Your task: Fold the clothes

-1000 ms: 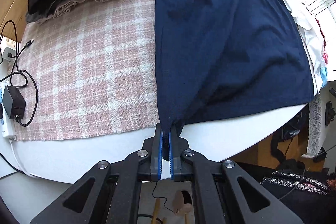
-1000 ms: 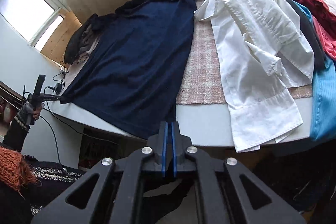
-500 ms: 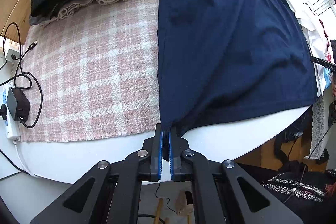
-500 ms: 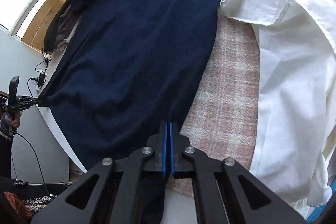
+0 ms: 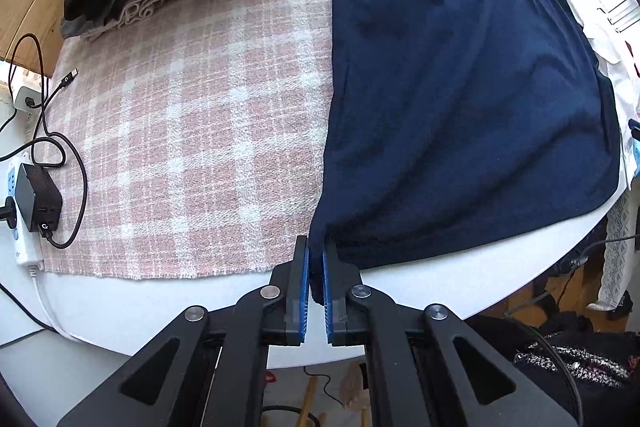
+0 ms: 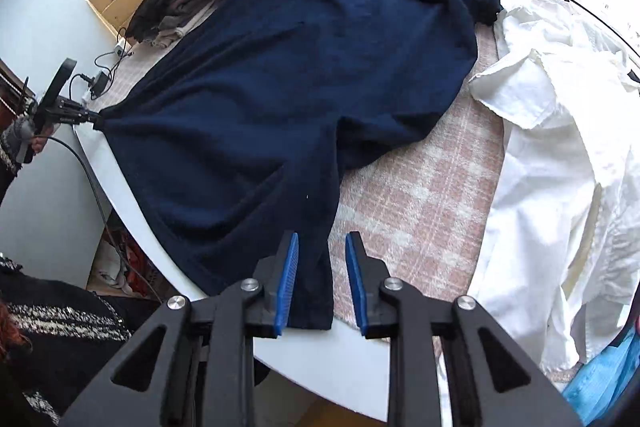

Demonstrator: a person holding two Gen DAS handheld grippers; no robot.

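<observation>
Navy cotton shirt (image 6: pixel 304 75) lies spread across the white table's (image 5: pixel 420 287) near edge, left gripper (image 5: pixel 315 259) clamped on one hem corner, right gripper (image 6: pixel 321 255) parted around the other, which could slide off unheld

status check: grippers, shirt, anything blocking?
Left gripper shut on navy shirt corner. Right gripper open, hem strip between fingers, unclamped. Shirt spread flat on plaid cloth. White shirt beside it, apart.

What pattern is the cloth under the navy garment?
Pink-and-white plaid cloth, clearest in the left wrist view.
</observation>
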